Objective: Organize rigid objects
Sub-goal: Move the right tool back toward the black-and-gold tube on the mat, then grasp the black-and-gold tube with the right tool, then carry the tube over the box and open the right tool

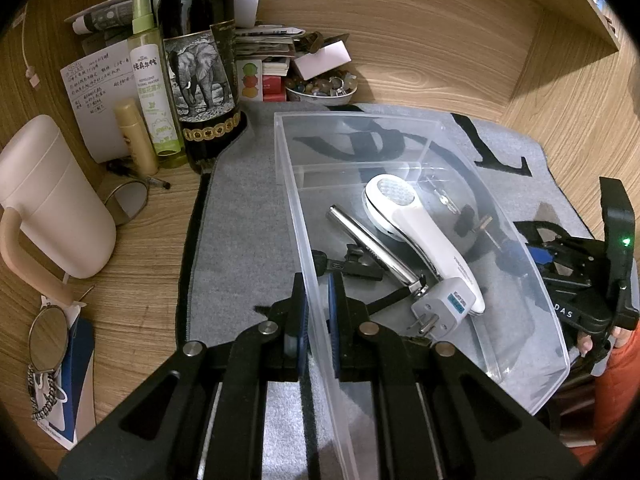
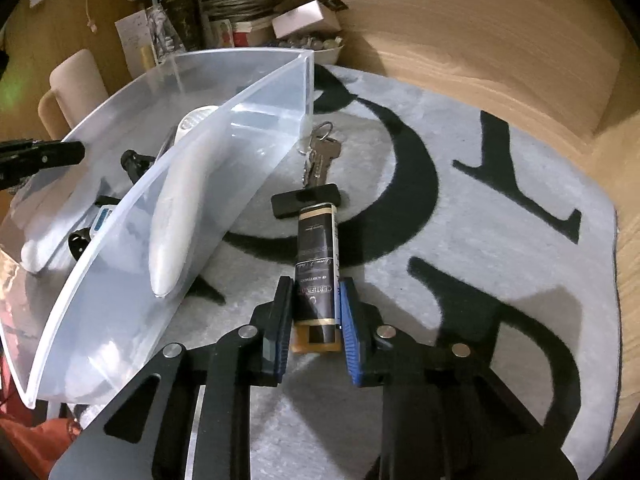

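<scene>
A wooden tabletop (image 1: pixel 132 304) sits in a wooden nook, and a gray mat (image 2: pixel 460 280) with big black letters covers most of it.

Nearest in the right wrist view, the right gripper (image 2: pixel 316 316) pinches a small dark box with gold ends (image 2: pixel 317 264). Its blue-padded fingers (image 2: pixel 352 344) press on both sides of the box, which points away along them. The box looks lifted a little off the mat, but I cannot tell for sure. Just past the box lie a flat black bar (image 2: pixel 306 200) and then a bunch of keys (image 2: pixel 320 156), both on the mat outside the bin.

In the left wrist view, the left gripper (image 1: pixel 318 320) pinches the near left wall of the clear plastic bin (image 1: pixel 304 208), one finger outside and one inside. This holds the bin steady. Inside the bin lie a white charger plug (image 1: pixel 444 304), a shiny metal tool (image 1: pixel 368 244) and a white handheld device (image 1: pixel 412 224).

Far back stand a dark elephant bottle (image 1: pixel 200 68), a green spray bottle (image 1: pixel 154 92) and a bowl of stones (image 1: pixel 324 88). A pale pitcher (image 1: pixel 52 200) is at the left.

I think the step is to put the box into the bin. To do it well, lift the box above the clear wall, move it left over a bare spot, and let go low. Keep the left grip firm so the bin does not slide.
</scene>
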Tool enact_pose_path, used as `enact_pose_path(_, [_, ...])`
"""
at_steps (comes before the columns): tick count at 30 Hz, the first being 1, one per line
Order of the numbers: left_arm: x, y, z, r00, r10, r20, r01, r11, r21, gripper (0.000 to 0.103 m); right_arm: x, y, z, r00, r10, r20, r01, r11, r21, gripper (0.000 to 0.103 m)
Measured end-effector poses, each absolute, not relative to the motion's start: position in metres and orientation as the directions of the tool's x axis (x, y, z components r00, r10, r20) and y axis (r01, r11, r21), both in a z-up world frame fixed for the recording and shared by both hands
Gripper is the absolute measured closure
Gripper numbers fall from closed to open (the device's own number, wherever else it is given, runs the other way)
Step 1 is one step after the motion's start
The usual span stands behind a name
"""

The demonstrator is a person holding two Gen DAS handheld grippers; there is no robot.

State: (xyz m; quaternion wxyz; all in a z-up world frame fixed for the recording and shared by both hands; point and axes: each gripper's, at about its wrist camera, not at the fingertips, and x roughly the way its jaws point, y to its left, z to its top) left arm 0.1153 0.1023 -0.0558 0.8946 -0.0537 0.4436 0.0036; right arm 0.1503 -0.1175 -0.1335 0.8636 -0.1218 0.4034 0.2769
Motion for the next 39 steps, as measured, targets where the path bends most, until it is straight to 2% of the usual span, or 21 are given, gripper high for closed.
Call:
enact_pose_path(7, [0.115,0.102,-0.056,0.606,-0.041,-0.794,-0.054,0.994,-0.093,0.095,0.149,-0.128,-0.116,0.558,0.390,-0.733,-0.558,0.830,0.017,0.082])
enact_pose_path(17, [0.115,0.102,-0.056,0.606,-0.041,-0.794,-0.054,0.994,-0.092,0.095,0.136,-0.122,-0.053,0.649,0.465,-0.602,-0.579,0.815,0.006,0.082])
enact_pose_path(23, [0.115,0.102,-0.056,0.604,-0.047,-0.795,-0.048,0.994,-0.095,0.095,0.129,-0.095,-0.031,0.644,0.526,-0.557,-0.637,0.771,-0.009,0.082])
enact_pose_path(31, [0.115,0.102,-0.056,0.605,-0.047,-0.795,-0.048,0.994,-0.095,0.095,0.131,-0.051,-0.031,0.594,0.561,-0.577,-0.702,0.712,-0.031,0.082])
enact_pose_path(39, [0.115,0.102,-0.056,0.605,-0.046,-0.795,-0.048,0.994,-0.094,0.095,0.145,-0.010,-0.055,0.513,0.536,-0.670,-0.751,0.658,-0.049,0.082])
